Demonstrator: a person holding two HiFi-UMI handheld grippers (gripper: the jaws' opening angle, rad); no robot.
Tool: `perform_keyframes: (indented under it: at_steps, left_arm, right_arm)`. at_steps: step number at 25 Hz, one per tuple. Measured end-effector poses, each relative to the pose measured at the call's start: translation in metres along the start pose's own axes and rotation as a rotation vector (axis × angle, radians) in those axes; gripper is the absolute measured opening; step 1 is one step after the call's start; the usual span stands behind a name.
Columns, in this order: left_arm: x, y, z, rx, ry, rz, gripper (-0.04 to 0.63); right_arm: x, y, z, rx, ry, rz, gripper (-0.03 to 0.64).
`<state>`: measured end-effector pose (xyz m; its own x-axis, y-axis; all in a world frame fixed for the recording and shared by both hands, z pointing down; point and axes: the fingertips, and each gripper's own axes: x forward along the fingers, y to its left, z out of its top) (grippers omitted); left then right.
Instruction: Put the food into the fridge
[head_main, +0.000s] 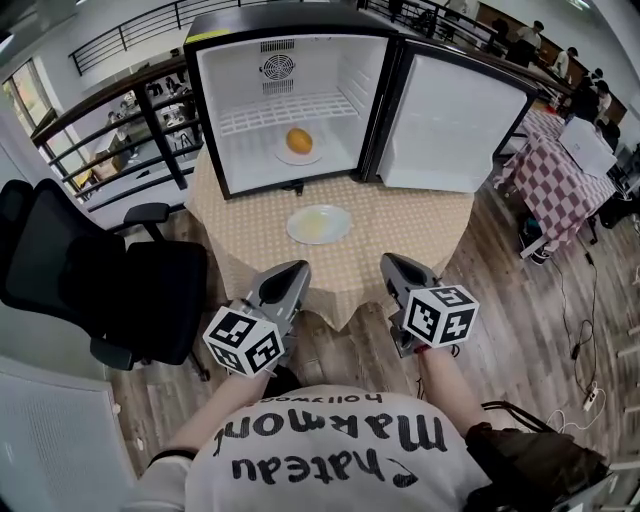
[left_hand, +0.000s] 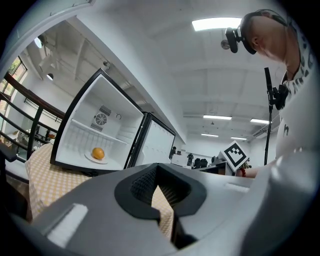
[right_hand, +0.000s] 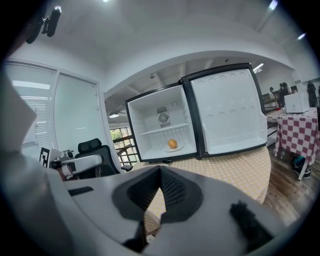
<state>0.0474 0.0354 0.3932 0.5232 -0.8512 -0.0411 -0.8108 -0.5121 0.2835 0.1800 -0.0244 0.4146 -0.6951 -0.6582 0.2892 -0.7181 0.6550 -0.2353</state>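
My left hand-held gripper (head_main: 293, 272) and right hand-held gripper (head_main: 393, 264) are closed, empty; a shallow pinch on the plate (head_main: 296, 222) rim could tilt it, spilling food (head_main: 316, 227).

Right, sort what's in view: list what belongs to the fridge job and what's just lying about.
Job: black mini fridge with open door; round orange fruit on white plate inside it; second white plate on the beige checked tablecloth.
Lying about: black office chair; red-and-white checked table.

Fridge door (head_main: 455, 125) open wide; plate (head_main: 318, 224) in frt.
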Motion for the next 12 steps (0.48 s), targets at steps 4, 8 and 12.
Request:
perform_keyframes:
  at_steps: [4, 8, 12]
  left_arm:
    - [0.0045, -0.0108, 0.0009, 0.008, 0.003, -0.005, 0.000]
    - [0.0033, -0.0119, 0.0049, 0.016, 0.003, -0.005, 0.000]
    - [0.0020, -0.0108, 0.0093, 0.017, 0.006, -0.002, 0.000]
  right_arm:
    - [-0.0082, -0.0047, 0.0009, 0.002, -0.004, 0.002, 0.014]
    - [-0.0090, -0.0040, 0.0036, 0.000, -0.006, 0.002, 0.014]
    - [-0.0077, -0.0007, 0.0098, -0.009, -0.009, 0.003, 0.015]
